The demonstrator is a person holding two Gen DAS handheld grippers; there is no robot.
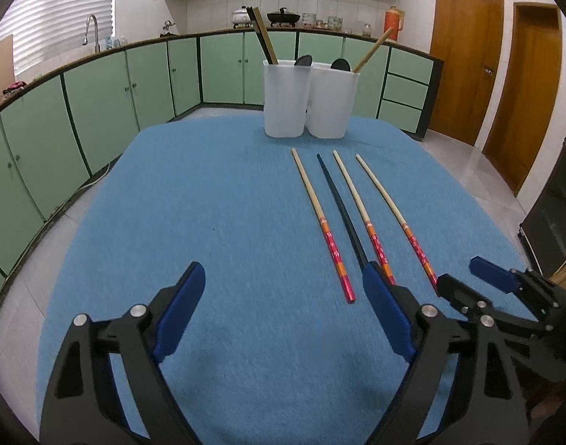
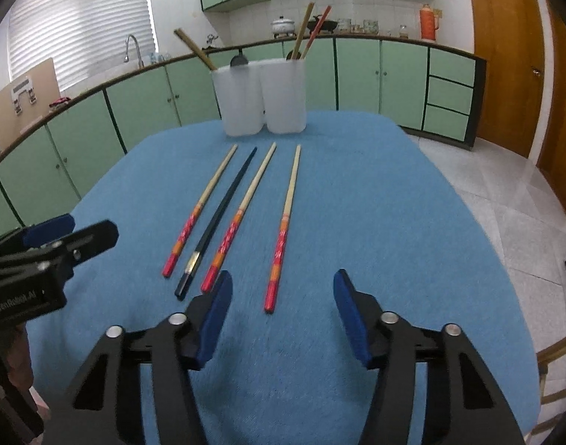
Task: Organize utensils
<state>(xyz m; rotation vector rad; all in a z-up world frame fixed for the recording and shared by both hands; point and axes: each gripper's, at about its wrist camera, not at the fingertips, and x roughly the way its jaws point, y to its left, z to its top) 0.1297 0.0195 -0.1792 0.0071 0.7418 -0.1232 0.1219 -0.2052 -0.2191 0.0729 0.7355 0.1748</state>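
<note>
chopsticks: four loose on the blue surface (image 2: 357, 193), side by side past its middle, tips toward the far edge. Three bamboo with red ends: left one (image 2: 199, 211), middle one (image 2: 240, 215), right one (image 2: 284, 228); one dark chopstick (image 2: 223, 215) lies between the left and middle.
holders: two translucent white cups, left cup (image 2: 238, 102) and right cup (image 2: 284, 96), touching at the far edge; each already holds chopsticks and a dark spoon.
right hand-held gripper (image 2: 283, 319): jaws apart, empty, low near the near edge, lined up with the right chopstick's red end.
left hand-held gripper (image 1: 283, 315): jaws apart, empty, left of the row.
step: likely pre-grasp, nothing picked yet.
next: probably close on one stick only, lift, then drop into a cup.
</note>
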